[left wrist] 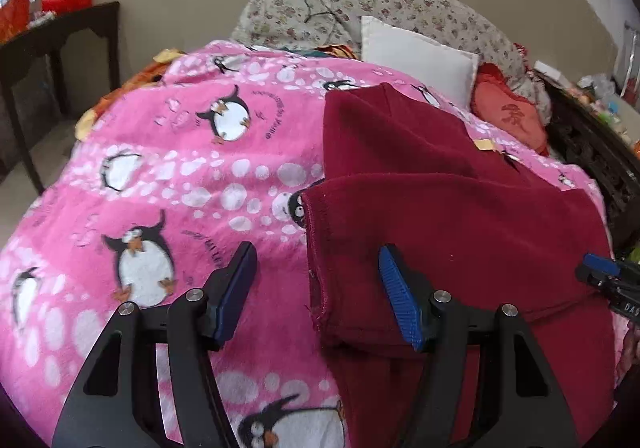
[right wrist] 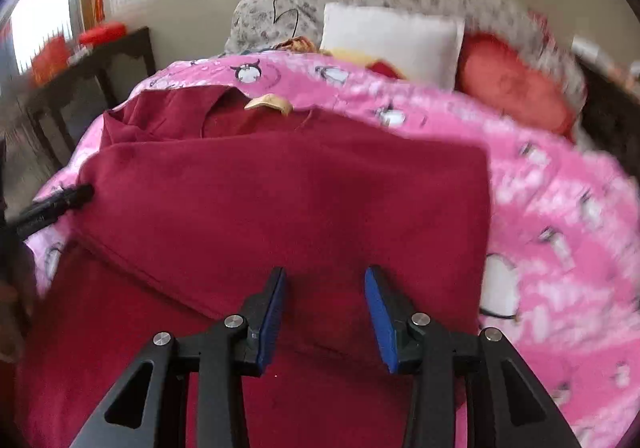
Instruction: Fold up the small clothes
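Observation:
A dark red fleece garment lies partly folded on a pink penguin blanket on a bed. My left gripper is open and straddles the garment's left hemmed edge, holding nothing. My right gripper is open just above the middle of the garment, empty. The right gripper's tip shows at the right edge of the left wrist view. The left gripper's tip shows at the garment's left edge in the right wrist view. A tan label sits at the collar.
A white pillow, a red cushion and a floral quilt lie at the head of the bed. A dark wooden table stands on the left. A dark carved bed frame runs along the right.

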A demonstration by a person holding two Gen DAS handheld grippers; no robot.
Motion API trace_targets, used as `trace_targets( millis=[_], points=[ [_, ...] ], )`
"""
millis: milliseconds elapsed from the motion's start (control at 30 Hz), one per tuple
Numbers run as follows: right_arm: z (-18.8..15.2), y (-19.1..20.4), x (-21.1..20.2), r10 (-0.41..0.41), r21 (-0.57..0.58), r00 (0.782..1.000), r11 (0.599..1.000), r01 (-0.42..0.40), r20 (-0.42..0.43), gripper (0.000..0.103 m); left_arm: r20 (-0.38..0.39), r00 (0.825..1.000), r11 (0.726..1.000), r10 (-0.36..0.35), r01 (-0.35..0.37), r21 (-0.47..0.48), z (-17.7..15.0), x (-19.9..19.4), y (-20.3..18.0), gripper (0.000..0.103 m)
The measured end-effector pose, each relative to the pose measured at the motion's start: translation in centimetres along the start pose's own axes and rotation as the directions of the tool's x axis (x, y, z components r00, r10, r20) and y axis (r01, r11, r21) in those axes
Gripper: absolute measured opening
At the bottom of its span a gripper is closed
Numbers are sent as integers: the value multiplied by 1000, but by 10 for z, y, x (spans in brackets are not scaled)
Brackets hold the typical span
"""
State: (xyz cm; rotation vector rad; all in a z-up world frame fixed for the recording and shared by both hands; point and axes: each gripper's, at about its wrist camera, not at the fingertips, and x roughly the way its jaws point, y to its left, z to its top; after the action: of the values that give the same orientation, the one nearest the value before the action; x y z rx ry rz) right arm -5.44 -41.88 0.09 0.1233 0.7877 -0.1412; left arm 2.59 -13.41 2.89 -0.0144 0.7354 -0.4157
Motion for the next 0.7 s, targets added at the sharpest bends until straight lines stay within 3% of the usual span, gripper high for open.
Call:
trace_targets(
  millis=[133,267,467,500,700],
  points=[
    [0,-9,-37,112,65,993,991,-114,30,39,40,998,998,53,-54,45,-6,-33,-14,64],
    [-21,-8,-80,134,43,990,990,-136,42,40,37,996,992,85,-88,88,-20,-67,-24,64],
    [-76,-24,-134,160,47,987,986,-160,5,46,32,996,989,87,-90,118,-46,-106,-36,64],
    [-101,-30,-146,186,79,982,980,-185,-12,47,26,996,989,83,-85,122,-51,-111,-38,64],
    [-147,-41,-147,244,131,967,964,-233,-78,48,-52,998,994,35,-29,109,-80,-128,-40,64]
  ],
)
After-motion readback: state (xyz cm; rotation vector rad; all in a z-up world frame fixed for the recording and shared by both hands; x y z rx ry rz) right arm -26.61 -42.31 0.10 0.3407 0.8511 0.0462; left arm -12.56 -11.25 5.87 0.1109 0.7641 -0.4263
